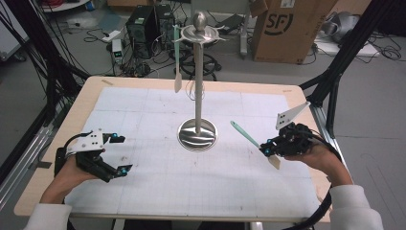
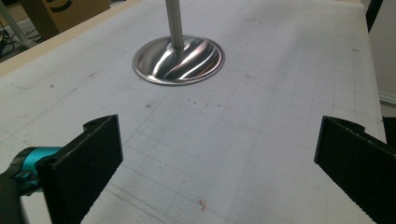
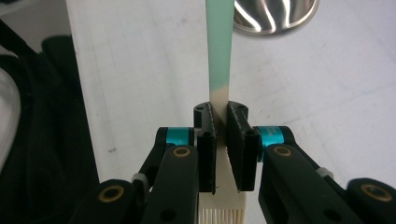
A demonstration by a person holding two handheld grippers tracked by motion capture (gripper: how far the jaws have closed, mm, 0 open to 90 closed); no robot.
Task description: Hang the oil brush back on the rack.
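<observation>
R gripper (image 3: 220, 140) clamps brush (image 3: 219, 56), L gripper (image 2: 219, 163) wide.

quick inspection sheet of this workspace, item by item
surface: wooden table under a white gridded mat, lightly scuffed
job's things: steel rack standing mid-mat; one brush hanging from its top; a second brush, green handle, in the right gripper
clutter: nothing seen on the mat
grippers: left gripper open, holding nothing; right gripper shut on the second brush near its bristles
cables: black cable trailing by the right sleeve; tangle on the floor behind
surroundings: cardboard box, computer towers, black frame poles
</observation>
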